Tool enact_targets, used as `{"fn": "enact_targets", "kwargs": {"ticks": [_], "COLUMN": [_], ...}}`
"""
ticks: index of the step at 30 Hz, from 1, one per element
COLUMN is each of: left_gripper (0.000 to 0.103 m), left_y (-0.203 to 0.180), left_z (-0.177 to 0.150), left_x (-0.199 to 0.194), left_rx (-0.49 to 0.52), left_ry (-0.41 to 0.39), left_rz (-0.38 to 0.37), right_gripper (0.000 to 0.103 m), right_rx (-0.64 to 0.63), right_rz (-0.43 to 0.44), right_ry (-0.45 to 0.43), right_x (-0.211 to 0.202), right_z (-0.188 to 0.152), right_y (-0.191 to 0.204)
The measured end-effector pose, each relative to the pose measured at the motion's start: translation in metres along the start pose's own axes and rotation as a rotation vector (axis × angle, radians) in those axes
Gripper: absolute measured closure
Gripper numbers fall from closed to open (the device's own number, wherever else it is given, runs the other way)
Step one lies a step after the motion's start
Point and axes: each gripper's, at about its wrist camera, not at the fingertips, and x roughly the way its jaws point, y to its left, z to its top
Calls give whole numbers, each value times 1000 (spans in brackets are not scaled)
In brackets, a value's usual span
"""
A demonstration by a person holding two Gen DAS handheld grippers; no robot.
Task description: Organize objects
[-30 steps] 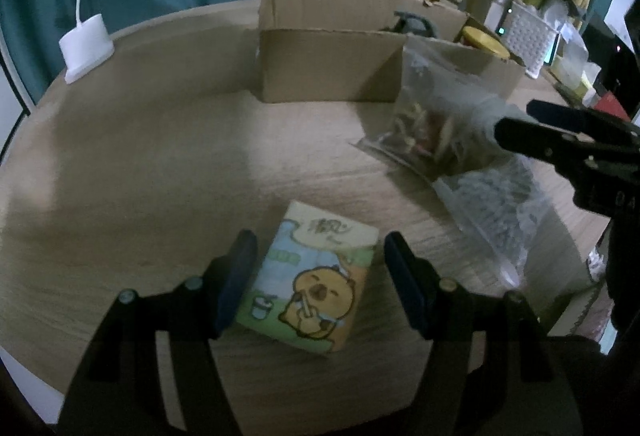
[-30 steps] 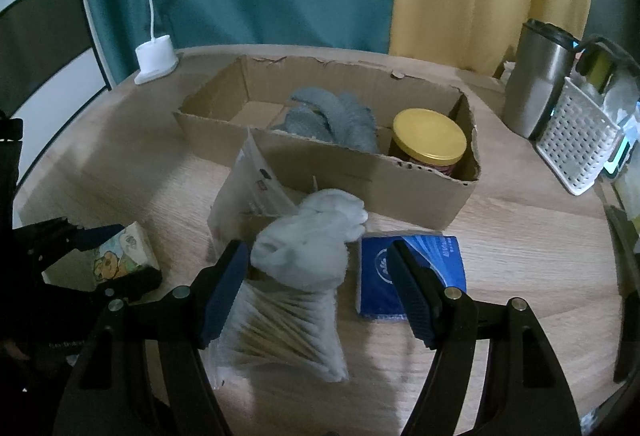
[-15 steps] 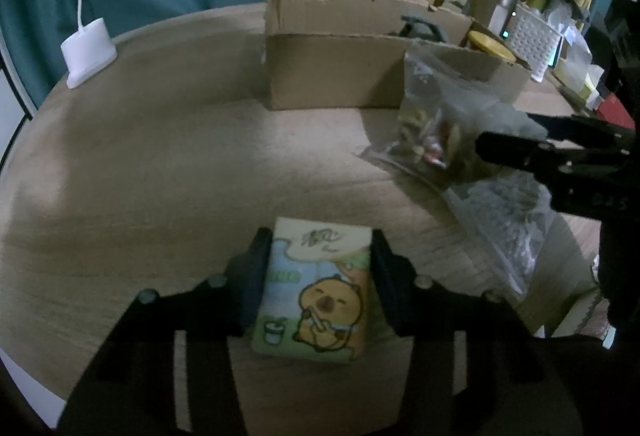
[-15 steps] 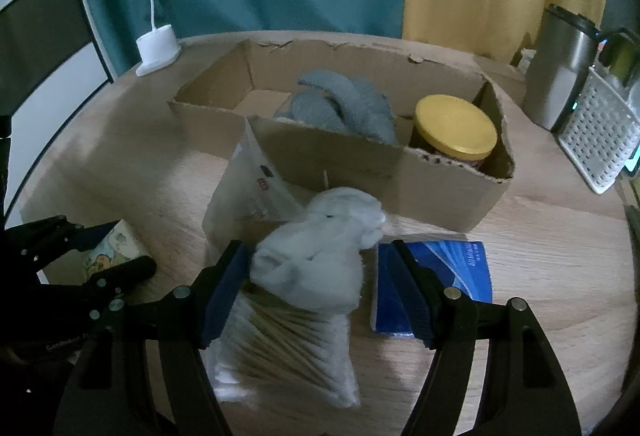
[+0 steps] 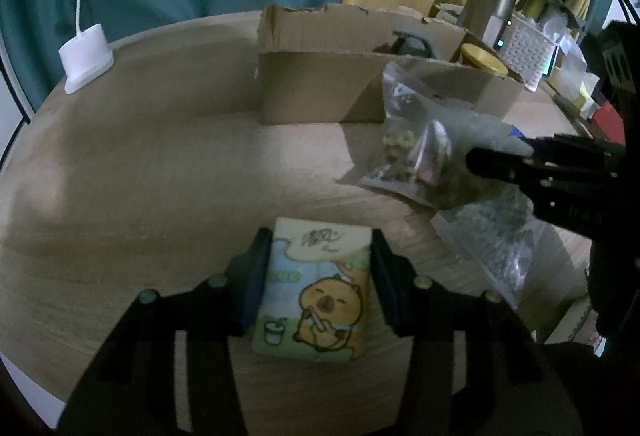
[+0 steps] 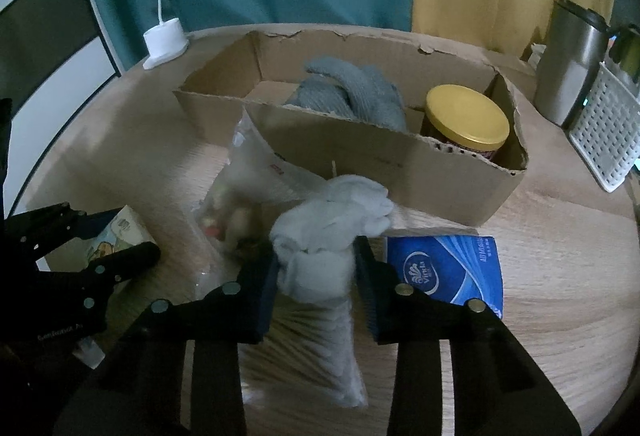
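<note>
Cardboard box (image 6: pixel 384 171) sits mid-table; just in front, the left gripper (image 5: pixel 318 276) pinches a cartoon tissue pack (image 5: pixel 316 292) on the wood, and the right gripper (image 6: pixel 316 276) has just squeezed onto a white sock (image 6: pixel 328 236).

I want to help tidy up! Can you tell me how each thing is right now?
Left gripper: shut on the cartoon tissue pack.
Right gripper: jaws just closed, shut on the white socks.
Cardboard box: open on top.
Grey gloves: in the box.
Jar: in the box, yellow lid on.
Blue tissue pack: flat on the table.
</note>
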Motion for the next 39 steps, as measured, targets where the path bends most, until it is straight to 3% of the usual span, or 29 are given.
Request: {"fn": "enact_targets", "kwargs": {"ticks": [39], "left_gripper": [54], "left_y": [-14], "left_z": [41], "left_x": [-35], "left_rx": [-12], "left_ry": [-135], "left_rz": [-27], "right_gripper": [70], "right_rx": [-15], "right_rz": [-33], "right_ry": [-162], "right_x": [-75], "right_z": [11], "right_y": [-10]}}
